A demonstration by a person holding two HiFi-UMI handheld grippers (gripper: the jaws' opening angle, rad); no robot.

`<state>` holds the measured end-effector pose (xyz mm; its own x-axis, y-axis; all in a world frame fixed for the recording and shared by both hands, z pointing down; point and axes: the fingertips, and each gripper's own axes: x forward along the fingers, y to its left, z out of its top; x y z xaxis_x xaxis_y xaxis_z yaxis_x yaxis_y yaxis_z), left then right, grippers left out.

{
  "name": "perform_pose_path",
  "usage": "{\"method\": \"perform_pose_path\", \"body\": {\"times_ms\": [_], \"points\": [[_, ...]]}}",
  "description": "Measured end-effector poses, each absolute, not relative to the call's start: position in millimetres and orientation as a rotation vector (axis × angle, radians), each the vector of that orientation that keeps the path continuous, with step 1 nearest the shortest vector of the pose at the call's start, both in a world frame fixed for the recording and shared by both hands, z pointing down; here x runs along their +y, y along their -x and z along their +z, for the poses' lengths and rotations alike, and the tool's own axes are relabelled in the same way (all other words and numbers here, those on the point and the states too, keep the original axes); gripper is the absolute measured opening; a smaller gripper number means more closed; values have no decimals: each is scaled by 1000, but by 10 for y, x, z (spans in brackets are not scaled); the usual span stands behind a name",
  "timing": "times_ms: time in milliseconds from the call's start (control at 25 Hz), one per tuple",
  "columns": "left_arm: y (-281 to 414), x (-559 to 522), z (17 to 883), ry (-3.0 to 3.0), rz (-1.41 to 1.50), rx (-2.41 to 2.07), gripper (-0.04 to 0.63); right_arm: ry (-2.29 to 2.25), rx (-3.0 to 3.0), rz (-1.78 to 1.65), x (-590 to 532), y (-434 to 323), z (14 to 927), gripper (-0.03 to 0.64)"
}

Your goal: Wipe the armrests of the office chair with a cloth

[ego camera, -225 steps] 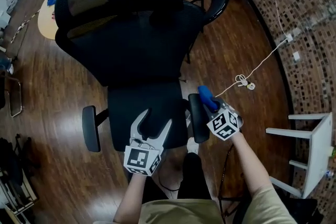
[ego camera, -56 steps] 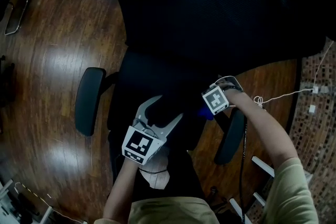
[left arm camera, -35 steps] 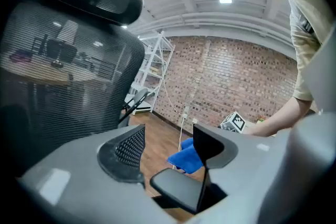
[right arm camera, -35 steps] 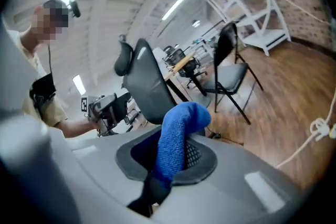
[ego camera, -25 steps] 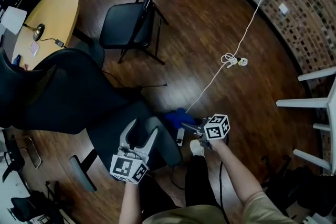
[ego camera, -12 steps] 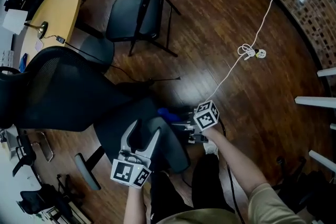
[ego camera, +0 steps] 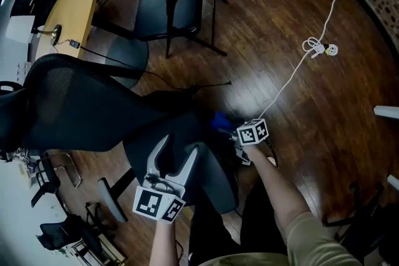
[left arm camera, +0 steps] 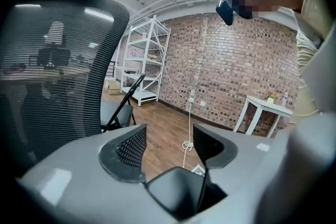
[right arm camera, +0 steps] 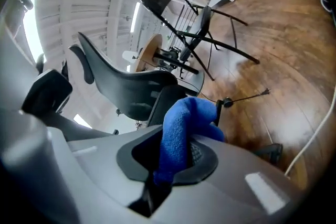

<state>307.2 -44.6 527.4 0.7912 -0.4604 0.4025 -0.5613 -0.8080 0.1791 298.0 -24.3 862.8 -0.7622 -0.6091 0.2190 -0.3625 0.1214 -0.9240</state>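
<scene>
Blue terry-looking cloth (right arm camera: 181, 123) is pinched in the right gripper (right arm camera: 173, 152). Its 2 jaws are clamped on the lower end, and the rest sticks up as a rounded, nubby fold. From the head view the cloth (ego camera: 219, 121) sits just off the front edge of the black mesh-backed office chair (ego camera: 81, 109), low over the dark glossy plank floor (ego camera: 280, 22). I can't tell if it's touching any part of the chair.

The right forearm comes in from the lower right and angles up-left, with the right gripper (ego camera: 232, 129) pointing toward the seat. The left forearm runs pretty much straight up from the bottom edge. The left gripper (ego camera: 179, 146) is over the smooth dark seat pad, jaws spread wide with nothing in them. Its own view shows the same thing: the left gripper (left arm camera: 169, 147) has a gap between the ribbed black pads, and only floor shows through it.

1 curved padded black armrest (ego camera: 111, 199) shows at lower left, well apart from the cloth. There's also a black metal folding chair (ego camera: 171, 6), a round light-wood table (ego camera: 65, 15) and a thin white cable (ego camera: 305, 65) with a small coil in it.
</scene>
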Motion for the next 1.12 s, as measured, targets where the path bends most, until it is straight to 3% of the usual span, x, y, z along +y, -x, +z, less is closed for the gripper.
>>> {"method": "perform_pose_path", "body": {"times_ms": [160, 360, 600, 800, 1120], "points": [[-3058, -454, 5238, -2692, 508, -782, 270, 923, 2122, -1610, -50, -3086, 8376, 17], [-3000, -424, 5156, -2684, 504, -751, 270, 690, 2359, -1355, 857, -3131, 7326, 17], [-2922, -263, 5175, -2648, 500, -740, 270, 592, 2317, -1277, 1069, -2921, 6638, 17], [-2783, -205, 5137, -2643, 515, -743, 270, 604, 2335, -1260, 1033, -2844, 6645, 18], [-2564, -301, 5161, -2606, 509, -833, 270, 847, 2235, -1484, 841, -2847, 7481, 18]]}}
